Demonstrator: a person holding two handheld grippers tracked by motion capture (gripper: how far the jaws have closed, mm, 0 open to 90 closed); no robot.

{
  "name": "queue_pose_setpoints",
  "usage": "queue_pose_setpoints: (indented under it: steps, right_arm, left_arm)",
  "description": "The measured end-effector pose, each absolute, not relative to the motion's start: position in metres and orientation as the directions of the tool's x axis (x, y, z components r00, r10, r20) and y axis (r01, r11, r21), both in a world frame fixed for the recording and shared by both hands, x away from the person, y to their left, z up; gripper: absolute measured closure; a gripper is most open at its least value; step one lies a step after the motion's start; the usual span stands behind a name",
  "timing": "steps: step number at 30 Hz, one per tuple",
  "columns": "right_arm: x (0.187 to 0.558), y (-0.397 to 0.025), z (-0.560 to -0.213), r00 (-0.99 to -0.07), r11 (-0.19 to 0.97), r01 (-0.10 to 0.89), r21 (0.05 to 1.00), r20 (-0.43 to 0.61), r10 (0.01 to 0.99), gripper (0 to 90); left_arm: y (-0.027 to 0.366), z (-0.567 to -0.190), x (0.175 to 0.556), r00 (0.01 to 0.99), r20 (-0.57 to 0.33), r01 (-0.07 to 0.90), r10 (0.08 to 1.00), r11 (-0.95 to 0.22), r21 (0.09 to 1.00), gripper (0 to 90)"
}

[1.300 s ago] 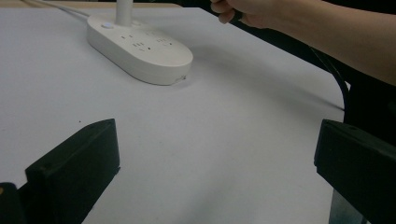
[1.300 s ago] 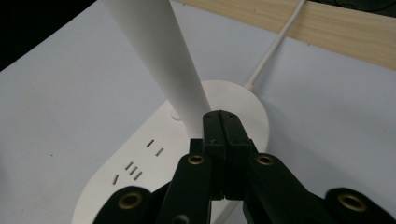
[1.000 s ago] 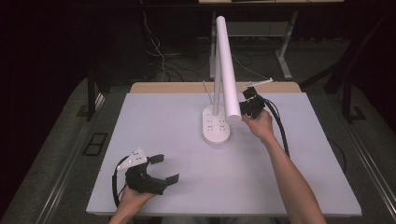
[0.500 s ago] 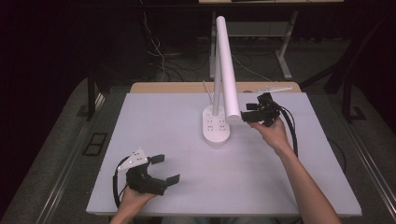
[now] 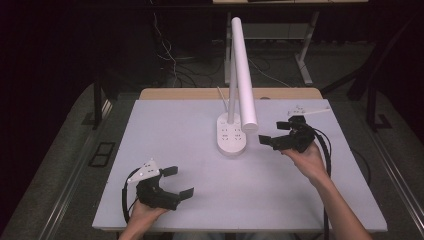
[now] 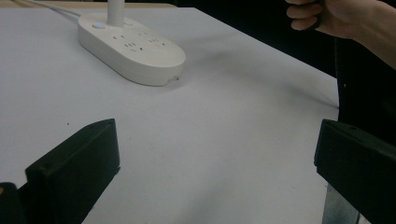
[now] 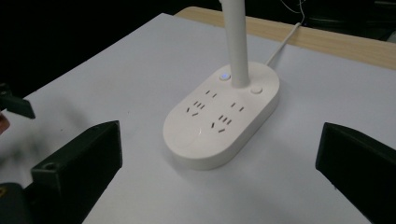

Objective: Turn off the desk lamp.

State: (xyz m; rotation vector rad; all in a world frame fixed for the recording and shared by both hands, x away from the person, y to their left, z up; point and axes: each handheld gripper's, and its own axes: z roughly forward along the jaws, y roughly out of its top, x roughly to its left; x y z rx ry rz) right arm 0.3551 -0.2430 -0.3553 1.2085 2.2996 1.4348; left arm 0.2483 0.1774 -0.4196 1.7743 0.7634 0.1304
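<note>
No writing reads on the white desk lamp (image 5: pixel 239 75), whose oval base (image 7: pixel 222 116) carries socket slots, a blue-lit button and a plain one, standing mid-bench (image 5: pixel 200 200), with the right gripper (image 5: pixel 281 134) just beside it and the left gripper (image 5: pixel 178 181) near the front edge, both fingers wide apart and empty.

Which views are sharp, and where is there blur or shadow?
High view: sharp, evenly lit table, dark surroundings. Left gripper view: lamp base fairly sharp, soft shadow to its right. Right gripper view: lamp base clear, with a motion-blurred smear at the left edge.
</note>
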Motion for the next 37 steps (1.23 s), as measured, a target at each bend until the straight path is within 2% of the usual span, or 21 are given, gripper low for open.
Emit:
queue_pose_setpoints:
  steps: [14,37]
  right_arm:
    - [0.305,-0.266,-0.371,-0.639,0.199,0.533,0.822,0.238,0.732,0.5]
    - [0.235,-0.301,-0.409,-0.560,0.095,0.549,0.831,0.281,0.779,0.5]
  left_arm:
    - [0.176,-0.419,0.247,0.783,-0.287,0.432,0.552,-0.151,0.889,0.0]
    - [0.176,-0.420,0.250,0.775,-0.286,0.439,0.564,-0.155,0.885,0.0]
